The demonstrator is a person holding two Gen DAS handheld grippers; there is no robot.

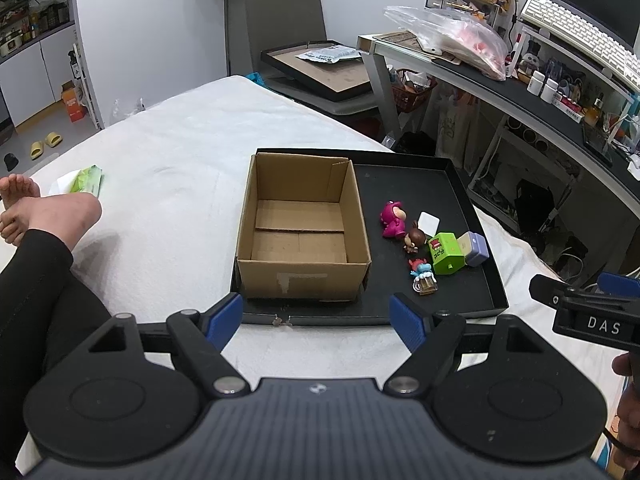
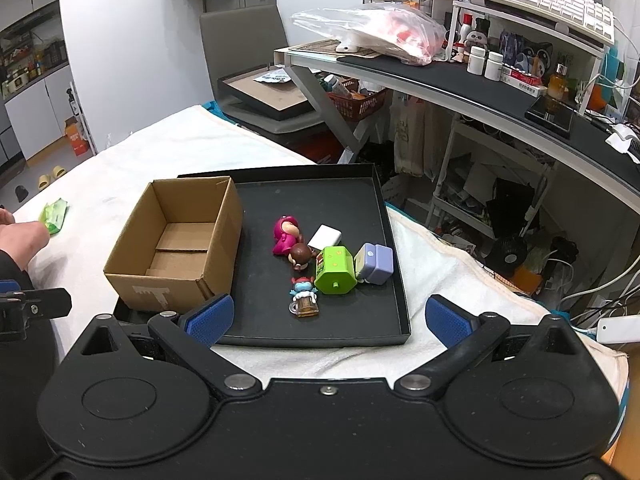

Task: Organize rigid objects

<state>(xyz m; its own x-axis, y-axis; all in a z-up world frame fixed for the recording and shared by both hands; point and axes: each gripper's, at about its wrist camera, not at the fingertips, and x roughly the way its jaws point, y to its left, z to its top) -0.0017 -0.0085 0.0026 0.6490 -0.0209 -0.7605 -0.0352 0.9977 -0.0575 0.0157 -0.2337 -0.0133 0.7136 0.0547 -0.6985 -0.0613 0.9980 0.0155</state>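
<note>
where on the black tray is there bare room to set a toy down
Bare: the black tray's far strip behind the pink figure, and the near strip past the blue figure. Crowded: the middle cluster. The cardboard box is empty.

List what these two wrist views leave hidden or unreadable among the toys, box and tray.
- Left wrist view: tray's left part, covered by cardboard box.
- Both views: print on green toy, too small.
- Right wrist view: box floor's near strip, behind its front wall.
- Left wrist view: right gripper, cut by the edge.

A bed covered by a white towel (image 1: 180,152). A shallow black tray (image 1: 460,184) lies near its right edge; a green packet (image 1: 86,179) lies toward the left edge.
</note>
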